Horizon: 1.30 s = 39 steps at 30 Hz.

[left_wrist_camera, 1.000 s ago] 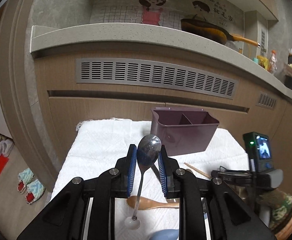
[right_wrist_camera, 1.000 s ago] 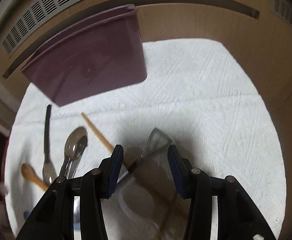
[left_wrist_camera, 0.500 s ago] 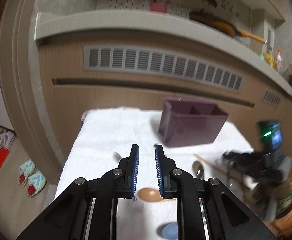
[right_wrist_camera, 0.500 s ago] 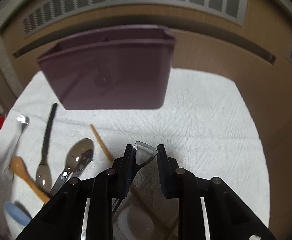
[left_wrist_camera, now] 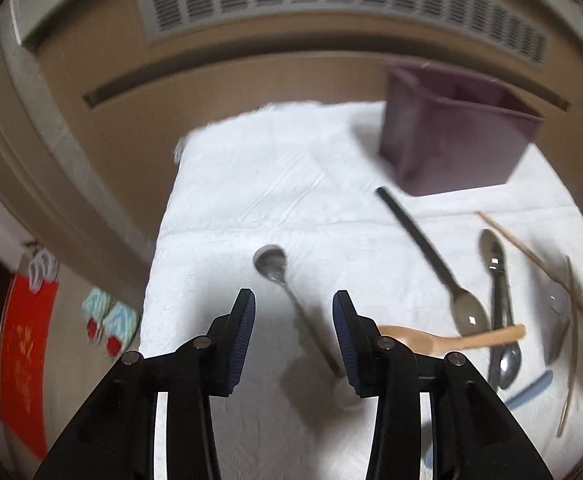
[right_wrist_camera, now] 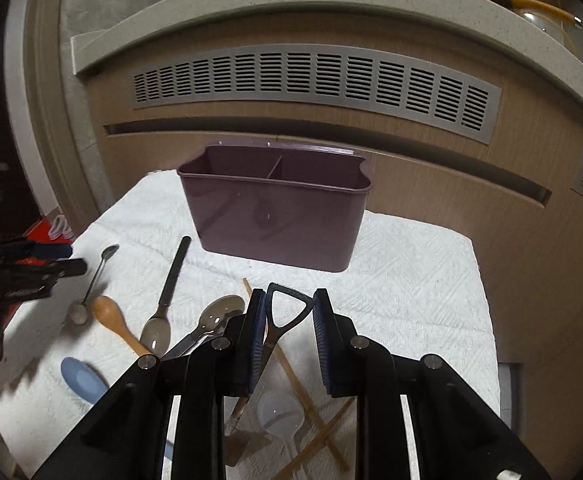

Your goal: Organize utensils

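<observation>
left tongs [left_wrist_camera: 293, 322]: apart, just opened, nothing clamped, long-handled spoon [left_wrist_camera: 287, 280] lying under them on white cloth [left_wrist_camera: 251, 200] | right tongs [right_wrist_camera: 287, 320]: clamped on dark triangular-looped utensil handle [right_wrist_camera: 287, 308], lifted | purple two-compartment holder [right_wrist_camera: 275, 216]: upright, behind remaining utensils

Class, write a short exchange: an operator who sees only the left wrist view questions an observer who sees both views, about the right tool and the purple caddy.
Operator: My view doesn't show the right tool. What is it doing?
Observer: The right tool grips a dark utensil with a triangular loop at its end; its jaws have just been closing on it.
Operator: The purple caddy is blurred for me. Is anything in it?
Observer: The purple caddy has two compartments, and what shows of both looks empty.
</observation>
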### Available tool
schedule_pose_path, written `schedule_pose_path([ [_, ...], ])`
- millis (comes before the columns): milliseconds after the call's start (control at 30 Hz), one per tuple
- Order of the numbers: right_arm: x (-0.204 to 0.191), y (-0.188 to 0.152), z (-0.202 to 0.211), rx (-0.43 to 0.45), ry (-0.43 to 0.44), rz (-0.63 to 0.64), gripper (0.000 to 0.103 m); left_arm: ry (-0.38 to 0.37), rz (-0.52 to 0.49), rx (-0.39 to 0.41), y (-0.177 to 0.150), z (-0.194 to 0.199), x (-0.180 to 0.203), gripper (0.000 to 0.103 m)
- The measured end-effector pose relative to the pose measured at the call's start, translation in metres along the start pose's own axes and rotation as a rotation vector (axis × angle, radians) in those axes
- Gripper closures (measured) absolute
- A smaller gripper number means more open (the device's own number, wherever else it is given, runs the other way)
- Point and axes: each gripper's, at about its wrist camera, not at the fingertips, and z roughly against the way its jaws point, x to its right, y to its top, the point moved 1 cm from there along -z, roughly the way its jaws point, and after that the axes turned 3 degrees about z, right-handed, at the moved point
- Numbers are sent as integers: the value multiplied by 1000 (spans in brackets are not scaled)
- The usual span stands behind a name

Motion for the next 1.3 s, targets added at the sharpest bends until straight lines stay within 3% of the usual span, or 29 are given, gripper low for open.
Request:
schedule_pose_path([
  [100, 1, -3, 1, 11, 12, 2, 82, 22, 97, -94, 12, -23, -10, 61],
  [267, 2, -4, 2, 17, 23, 4, 82, 21, 256, -172, 28, -56, -27, 61],
  [400, 1, -4, 4, 19, 26, 13, 82, 72, 234, -157, 32, -65, -17, 62],
  [433, 0, -4, 4, 20, 24, 14, 82, 86, 215, -142, 32, -64, -14, 68],
  [467, 0, -4, 5, 20, 24, 15, 82, 93, 192, -124, 31, -63, -9, 78],
  [633, -2, -4, 10, 25, 26, 26, 82, 108, 130, 18, 15, -38, 7, 78],
  [800, -3, -6, 24, 39, 25, 59, 82, 62, 89, 256, -17, 35, 31, 79],
  [833, -4, -6, 27, 44, 23, 67, 82, 60, 81, 297, -21, 49, 35, 86],
  [867, -5, -6, 30, 49, 20, 73, 82, 55, 74, 345, -27, 66, 40, 101],
  [1033, -7, -2, 47, 79, 18, 85, 82, -1, 76, 482, -33, 119, 46, 101],
  [1167, -7, 1, 63, 106, 5, 88, 82, 0, 52, 447, -21, 121, 42, 98],
  [1300, -3, -1, 69, 98, 2, 85, 82, -77, -45, 275, -26, 86, 40, 91],
])
